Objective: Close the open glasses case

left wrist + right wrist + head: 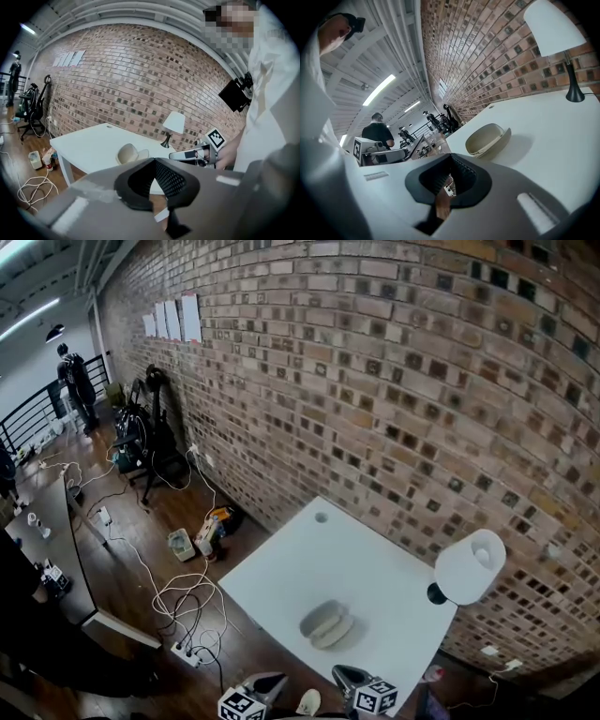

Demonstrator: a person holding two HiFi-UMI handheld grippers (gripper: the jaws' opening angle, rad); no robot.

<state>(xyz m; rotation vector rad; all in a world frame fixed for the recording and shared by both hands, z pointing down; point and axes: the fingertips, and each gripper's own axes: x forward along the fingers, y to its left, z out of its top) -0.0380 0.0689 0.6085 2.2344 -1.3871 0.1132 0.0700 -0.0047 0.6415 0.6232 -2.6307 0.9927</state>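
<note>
The open glasses case (327, 624) lies on the white counter (281, 563) near its front edge, both halves facing up and, as far as I can see, empty. My left hand-held gripper (270, 682) and right hand-held gripper (345, 675) hang short of it, jaws pressed together on nothing. If I push only one half, the light case may skid toward the lamp (469, 566) rather than fold shut.
</note>
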